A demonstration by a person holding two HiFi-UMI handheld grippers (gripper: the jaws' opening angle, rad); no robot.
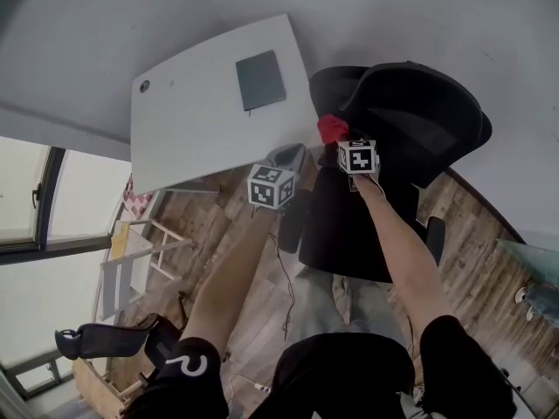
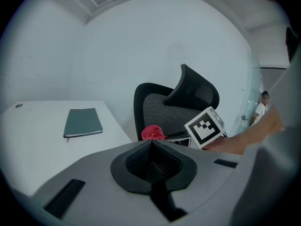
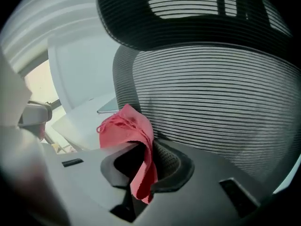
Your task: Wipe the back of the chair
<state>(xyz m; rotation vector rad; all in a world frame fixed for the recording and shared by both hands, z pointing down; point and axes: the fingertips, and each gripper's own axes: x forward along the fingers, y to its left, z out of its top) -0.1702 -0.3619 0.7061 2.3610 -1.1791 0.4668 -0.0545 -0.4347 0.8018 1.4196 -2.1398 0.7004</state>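
So the right gripper (image 3: 143, 160) has its jaws clamped on a red cloth (image 3: 133, 128). The cloth bunches up just past the jaw tips and a flap of it hangs down between them. Right ahead of those jaws is the black mesh backrest (image 3: 211, 102) of the office chair, and the bunched end of the cloth looks pressed up against its left edge. The headrest (image 3: 188, 13) sits above the jaws. The left gripper (image 2: 153, 160) has its jaws shut together with nothing in them. Ahead of them and off to the left there's a dark green notebook (image 2: 83, 122) lying on the white desk (image 2: 33, 149), well apart from the tips.
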